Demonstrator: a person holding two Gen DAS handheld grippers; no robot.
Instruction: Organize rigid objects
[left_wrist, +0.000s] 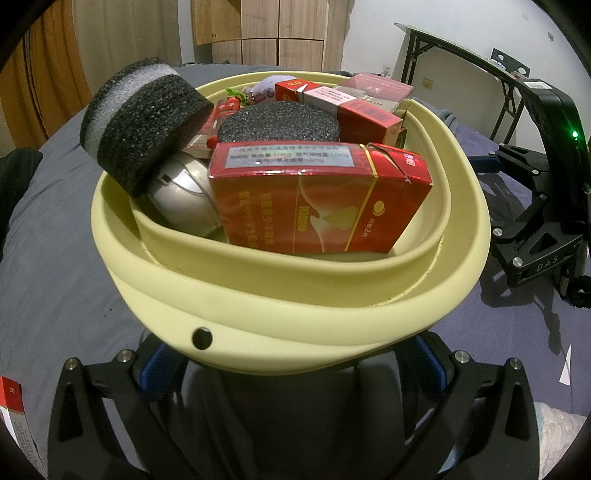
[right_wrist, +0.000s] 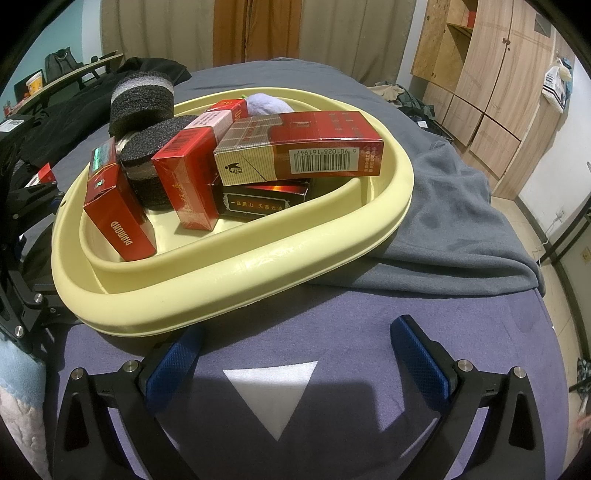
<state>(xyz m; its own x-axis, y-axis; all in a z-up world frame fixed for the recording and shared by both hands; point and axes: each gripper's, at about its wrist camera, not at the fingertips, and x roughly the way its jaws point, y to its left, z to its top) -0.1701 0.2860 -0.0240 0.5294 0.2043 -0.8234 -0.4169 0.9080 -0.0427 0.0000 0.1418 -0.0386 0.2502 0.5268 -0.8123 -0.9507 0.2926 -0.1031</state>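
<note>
Cream basin (right_wrist: 236, 273) on the bed (right_wrist: 369, 332), red box (left_wrist: 317, 199) lying lengthwise inside (label upside down), left claw (left_wrist: 291, 369) spread at its rim, right claw (right_wrist: 299, 354) spread, empty.

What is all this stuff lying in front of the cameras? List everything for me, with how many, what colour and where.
basin: one, pale yellow, on the bed, holding the items below
cigarette packs: several, mostly red; a DIAMOND pack at the near edge, a barcoded pack on top, a black pack beneath it
foam discs: two, black; one banded white and leaning on the rim, one inside
computer mouse: one, silver, under the leaning disc
plush toy: one, lilac, at the far side
loose pack: one, red and white, outside the basin
blanket: one, grey, over the bedsheet
paper triangle: one, white, on the sheet
left gripper: open, blue pads under the basin rim
right gripper: open, empty, near the basin
</note>
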